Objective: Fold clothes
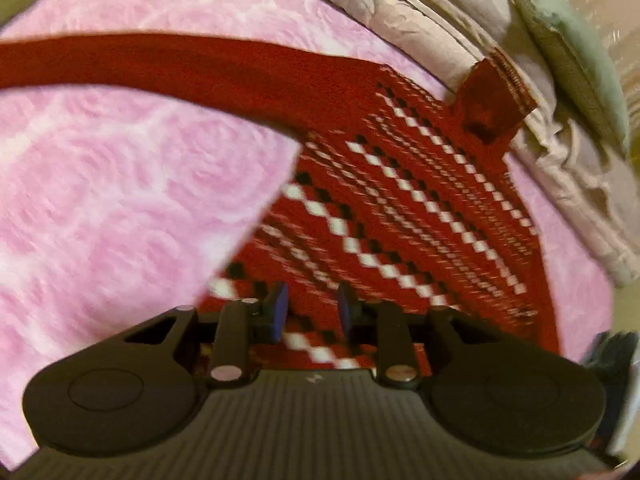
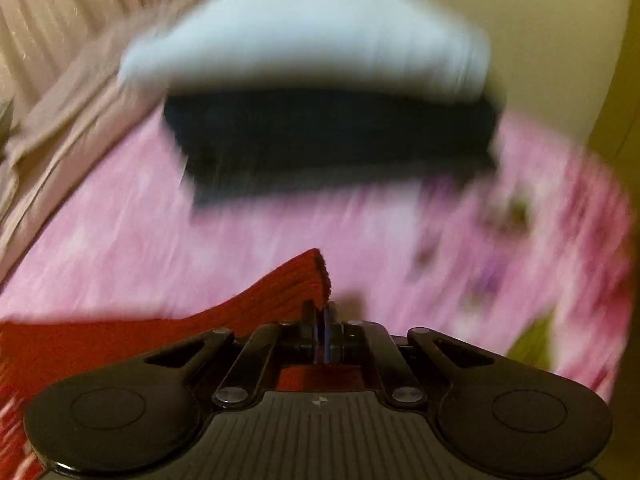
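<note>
A red patterned sweater [image 1: 420,208] is spread on the bed [image 1: 120,200], and a sleeve fold looks to be the step in hand. The sleeve cuff [image 2: 308,280] is pinched in the closed right tongs [image 2: 323,320]; the left tongs [image 1: 312,308] are held partly open over the sweater's body, nothing gripped. Next, the sleeve would need carrying across the body. Pink rose bedding is seen, with pillows [image 1: 440,12], folded clothes [image 2: 332,140] and a curtain [image 2: 60,12] beyond.
</note>
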Motion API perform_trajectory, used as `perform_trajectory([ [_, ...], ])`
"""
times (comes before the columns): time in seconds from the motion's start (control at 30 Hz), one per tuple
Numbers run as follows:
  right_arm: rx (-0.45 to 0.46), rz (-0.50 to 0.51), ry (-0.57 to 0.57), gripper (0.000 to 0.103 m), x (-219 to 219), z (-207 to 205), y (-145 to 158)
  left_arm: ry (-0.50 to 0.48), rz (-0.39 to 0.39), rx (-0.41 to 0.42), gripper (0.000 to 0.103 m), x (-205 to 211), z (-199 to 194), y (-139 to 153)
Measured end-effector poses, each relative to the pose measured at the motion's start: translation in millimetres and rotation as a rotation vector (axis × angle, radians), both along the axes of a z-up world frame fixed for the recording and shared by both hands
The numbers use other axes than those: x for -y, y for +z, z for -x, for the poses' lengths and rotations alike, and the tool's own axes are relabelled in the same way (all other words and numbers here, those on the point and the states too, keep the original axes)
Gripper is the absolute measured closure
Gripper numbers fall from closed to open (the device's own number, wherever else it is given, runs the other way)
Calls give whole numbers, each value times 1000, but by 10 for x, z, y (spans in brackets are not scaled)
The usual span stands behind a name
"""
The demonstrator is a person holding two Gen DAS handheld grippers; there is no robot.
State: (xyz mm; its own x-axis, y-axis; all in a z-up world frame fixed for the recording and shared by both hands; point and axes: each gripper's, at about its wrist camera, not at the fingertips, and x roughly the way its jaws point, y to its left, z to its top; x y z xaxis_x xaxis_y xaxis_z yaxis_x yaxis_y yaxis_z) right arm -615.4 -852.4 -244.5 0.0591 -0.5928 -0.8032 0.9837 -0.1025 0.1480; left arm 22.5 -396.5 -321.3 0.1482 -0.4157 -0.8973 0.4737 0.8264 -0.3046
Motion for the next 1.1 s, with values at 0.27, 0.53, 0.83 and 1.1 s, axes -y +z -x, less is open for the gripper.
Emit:
perform_trajectory([
  [0.27,-79,-166,-10,92,211,19,-298,-39,-135,56,68,-537,-47,-167],
  [0.53,280,-395,431,22,-1347,-945,-539,-68,-101,-42,62,-1192,9,-240],
  [0.83,302,-574,677,32,-2451,-1665,-991,-112,26,-211,59,-1439,106,-651],
  [1.1,230,-634,785,98,-2514,-1921,-854,-239,195,-239,99,-1535,-56,-182],
])
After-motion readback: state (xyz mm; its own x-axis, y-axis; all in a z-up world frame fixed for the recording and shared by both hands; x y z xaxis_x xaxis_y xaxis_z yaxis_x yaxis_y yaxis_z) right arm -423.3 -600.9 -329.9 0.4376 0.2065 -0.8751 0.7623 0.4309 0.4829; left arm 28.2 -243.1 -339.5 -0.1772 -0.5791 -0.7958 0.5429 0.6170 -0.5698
